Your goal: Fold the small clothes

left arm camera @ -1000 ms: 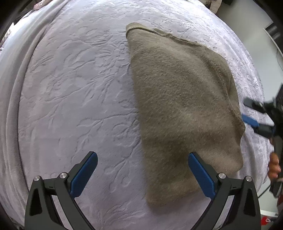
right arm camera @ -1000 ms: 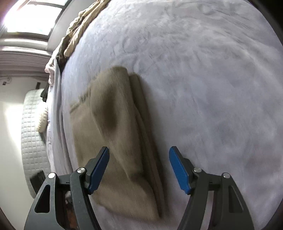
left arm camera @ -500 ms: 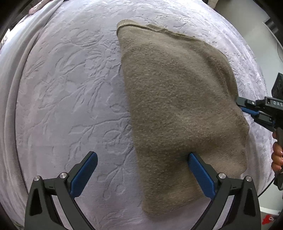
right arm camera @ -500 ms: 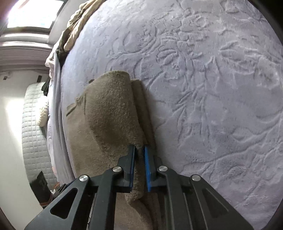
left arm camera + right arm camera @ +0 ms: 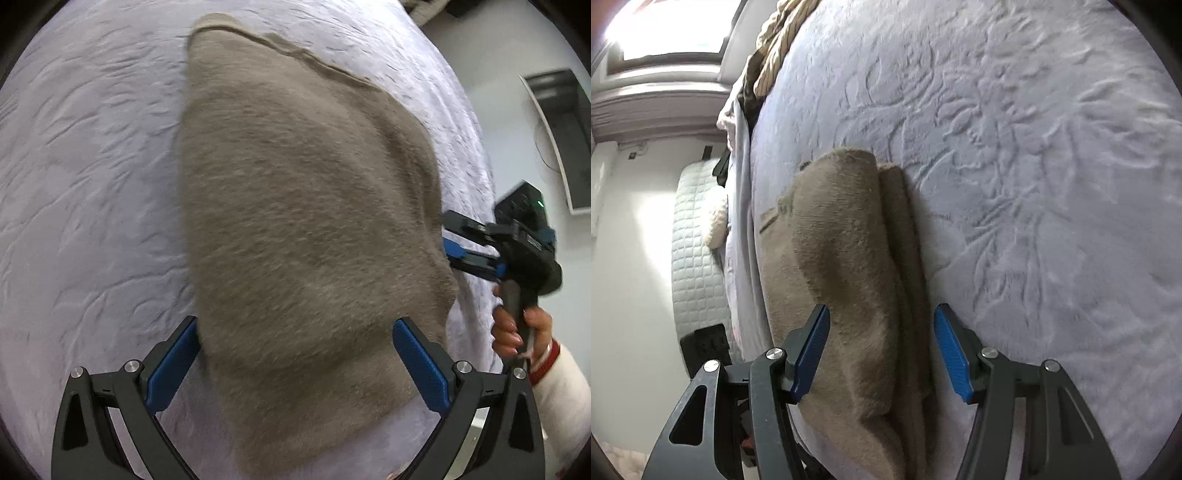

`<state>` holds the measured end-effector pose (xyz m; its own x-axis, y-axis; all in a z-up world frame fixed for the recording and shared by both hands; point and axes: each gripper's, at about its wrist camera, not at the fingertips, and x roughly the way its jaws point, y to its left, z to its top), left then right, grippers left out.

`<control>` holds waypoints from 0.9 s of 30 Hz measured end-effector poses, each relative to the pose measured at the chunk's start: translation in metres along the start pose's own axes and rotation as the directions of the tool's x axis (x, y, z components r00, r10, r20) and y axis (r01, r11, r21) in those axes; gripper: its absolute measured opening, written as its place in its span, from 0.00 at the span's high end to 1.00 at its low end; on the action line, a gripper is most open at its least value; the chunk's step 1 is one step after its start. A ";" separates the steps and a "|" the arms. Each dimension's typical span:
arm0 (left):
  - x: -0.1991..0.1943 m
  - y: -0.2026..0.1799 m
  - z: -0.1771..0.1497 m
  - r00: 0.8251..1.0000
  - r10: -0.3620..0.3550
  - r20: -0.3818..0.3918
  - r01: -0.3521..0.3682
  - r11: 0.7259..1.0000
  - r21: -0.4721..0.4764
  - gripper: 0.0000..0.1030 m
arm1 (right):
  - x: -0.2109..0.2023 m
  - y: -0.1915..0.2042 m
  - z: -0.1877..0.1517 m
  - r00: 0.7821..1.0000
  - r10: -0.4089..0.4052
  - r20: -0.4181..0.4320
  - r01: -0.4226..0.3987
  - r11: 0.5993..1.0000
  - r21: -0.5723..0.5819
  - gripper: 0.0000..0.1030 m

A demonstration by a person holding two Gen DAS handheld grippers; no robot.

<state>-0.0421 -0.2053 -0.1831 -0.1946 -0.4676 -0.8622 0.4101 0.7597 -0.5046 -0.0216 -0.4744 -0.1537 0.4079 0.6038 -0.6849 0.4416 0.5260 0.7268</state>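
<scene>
You were dealing with a soft, thick fleece garment (image 5: pixel 306 221), light and limp by the look of it, so it would sag and slump from any single hold rather than keep its shape. The pile looked grippy rather than slick, and nothing about it was fragile. The best holds, as I judged it, were the doubled edges and corners, where the layers stack and a pinch catches them all together.

It was a plain taupe-brown piece with a fuzzy nap, already folded over itself, and it lay on the bed's pale embossed blanket (image 5: pixel 92 166).

Your left claw (image 5: pixel 295 360) stood wide open above the near end of the garment, which spread ahead of it and between its blue pads (image 5: pixel 419 363) without either pad pressing in.

Your right claw (image 5: pixel 881 350) was opening, its jaws straddling the stacked folded edge (image 5: pixel 905 258); the cloth ran between them and away ahead, but the pads did not clamp it. In the left view that claw sat just beside the garment's right edge.
</scene>
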 end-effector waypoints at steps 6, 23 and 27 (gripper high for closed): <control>0.010 -0.005 0.010 1.000 -0.003 0.010 0.003 1.000 -0.012 0.01 | 0.022 -0.004 0.015 0.996 0.058 -0.073 -0.062 0.997 -0.049 0.39; 0.006 -0.019 0.021 0.996 -0.001 0.085 0.001 1.000 -0.005 0.50 | 0.042 0.005 0.013 0.963 0.263 -0.064 -0.261 0.965 0.039 0.69; -0.016 -0.025 0.018 0.992 -0.035 0.124 0.035 0.999 0.009 0.51 | 0.034 0.020 0.002 0.947 0.318 -0.045 -0.316 0.948 0.040 0.69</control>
<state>-0.0331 -0.2246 -0.1558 -0.0969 -0.5467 -0.8317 0.4110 0.7391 -0.5337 0.0025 -0.4442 -0.1622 0.4908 0.7658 -0.4154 0.3214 0.2841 0.9033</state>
